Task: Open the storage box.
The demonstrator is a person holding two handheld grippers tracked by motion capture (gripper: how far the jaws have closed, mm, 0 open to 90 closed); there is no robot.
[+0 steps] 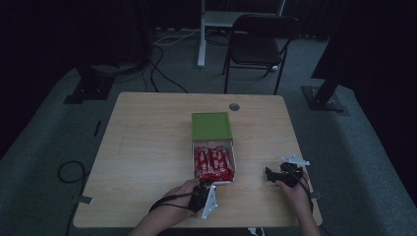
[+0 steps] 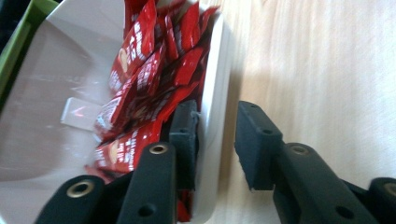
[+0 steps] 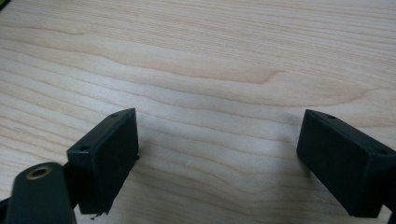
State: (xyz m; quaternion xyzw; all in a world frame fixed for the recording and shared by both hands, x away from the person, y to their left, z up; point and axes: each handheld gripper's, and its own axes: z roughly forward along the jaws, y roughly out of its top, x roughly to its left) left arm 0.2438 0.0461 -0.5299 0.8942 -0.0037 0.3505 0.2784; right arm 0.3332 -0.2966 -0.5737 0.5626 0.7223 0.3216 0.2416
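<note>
At the near middle of the desk [image 1: 147,147], we see a white box [image 1: 232,162] packed with red sachets [image 1: 213,163], its green lid [image 1: 211,126] lying just beyond it. The left claw [image 2: 215,140] straddles the box's near wall, one jaw inside among the sachets, the other outside, the gap narrow but not yet closed on the wall. The right claw [image 3: 215,163] hangs wide above bare wood, well apart from the box. We judge the box light and thin-walled, liable to flex or tip; the wall is the sound hold. The sachets look slick, soft and crinkly, likely to slip.
</note>
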